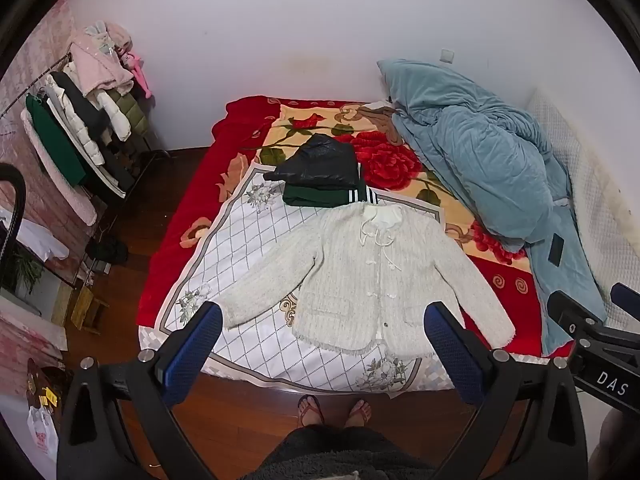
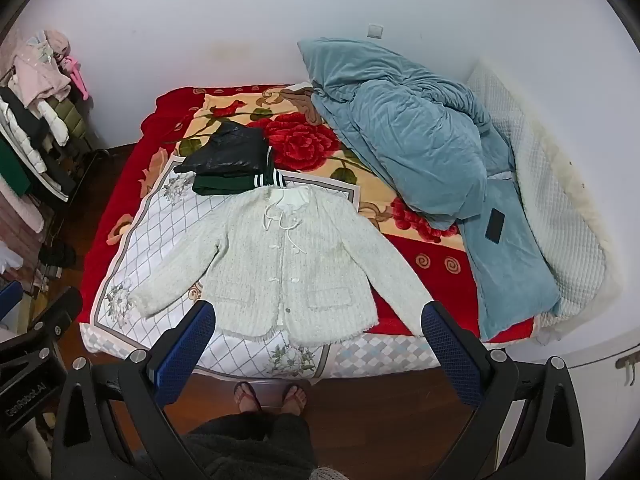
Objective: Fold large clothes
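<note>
A white tweed jacket point(image 1: 360, 280) point(image 2: 288, 272) lies flat and face up on the bed, sleeves spread out to both sides, hem toward the near edge. Behind its collar sits a pile of folded clothes: a black jacket point(image 1: 320, 160) point(image 2: 230, 152) on a green garment with white stripes point(image 1: 320, 196) point(image 2: 224, 184). My left gripper point(image 1: 324, 320) hangs high above the jacket's hem, jaws wide open and empty. The right gripper point(image 2: 320, 316) hovers likewise, open with nothing between its blue pads. Neither touches the cloth.
A crumpled blue duvet point(image 1: 480, 152) point(image 2: 412, 136) fills the bed's right side, a dark phone point(image 1: 556, 250) point(image 2: 495, 225) on it. A loaded clothes rack point(image 1: 80, 120) stands left. A person's feet in sandals point(image 1: 336, 410) stand on the wooden floor at the bed's edge.
</note>
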`<state>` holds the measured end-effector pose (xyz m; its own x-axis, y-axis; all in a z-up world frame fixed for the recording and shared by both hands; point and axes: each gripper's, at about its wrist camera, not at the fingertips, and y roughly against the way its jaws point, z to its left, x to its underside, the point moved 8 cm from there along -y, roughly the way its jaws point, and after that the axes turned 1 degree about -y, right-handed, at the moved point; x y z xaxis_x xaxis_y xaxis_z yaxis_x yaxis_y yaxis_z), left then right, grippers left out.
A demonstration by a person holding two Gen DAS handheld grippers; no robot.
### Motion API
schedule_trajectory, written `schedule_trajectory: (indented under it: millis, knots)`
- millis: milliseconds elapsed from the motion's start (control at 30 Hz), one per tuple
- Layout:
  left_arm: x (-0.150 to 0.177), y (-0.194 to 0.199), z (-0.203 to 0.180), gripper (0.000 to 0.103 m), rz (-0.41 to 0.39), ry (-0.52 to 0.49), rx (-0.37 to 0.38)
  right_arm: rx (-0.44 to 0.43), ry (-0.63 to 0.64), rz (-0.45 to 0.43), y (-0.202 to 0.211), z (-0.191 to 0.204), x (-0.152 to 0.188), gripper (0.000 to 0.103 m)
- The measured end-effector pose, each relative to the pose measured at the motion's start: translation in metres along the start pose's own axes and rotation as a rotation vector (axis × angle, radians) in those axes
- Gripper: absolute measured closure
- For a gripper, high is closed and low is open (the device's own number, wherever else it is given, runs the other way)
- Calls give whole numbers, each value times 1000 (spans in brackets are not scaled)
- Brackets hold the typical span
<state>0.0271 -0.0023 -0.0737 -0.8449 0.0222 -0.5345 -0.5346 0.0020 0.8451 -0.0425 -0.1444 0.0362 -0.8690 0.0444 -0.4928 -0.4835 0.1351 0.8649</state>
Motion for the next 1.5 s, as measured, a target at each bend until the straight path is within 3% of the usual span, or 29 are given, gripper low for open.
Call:
schedule_trajectory:
  millis: [1500]
  knots:
    - [-6, 2, 0, 0, -4, 2, 8, 9, 4, -10, 2, 18, -1, 0]
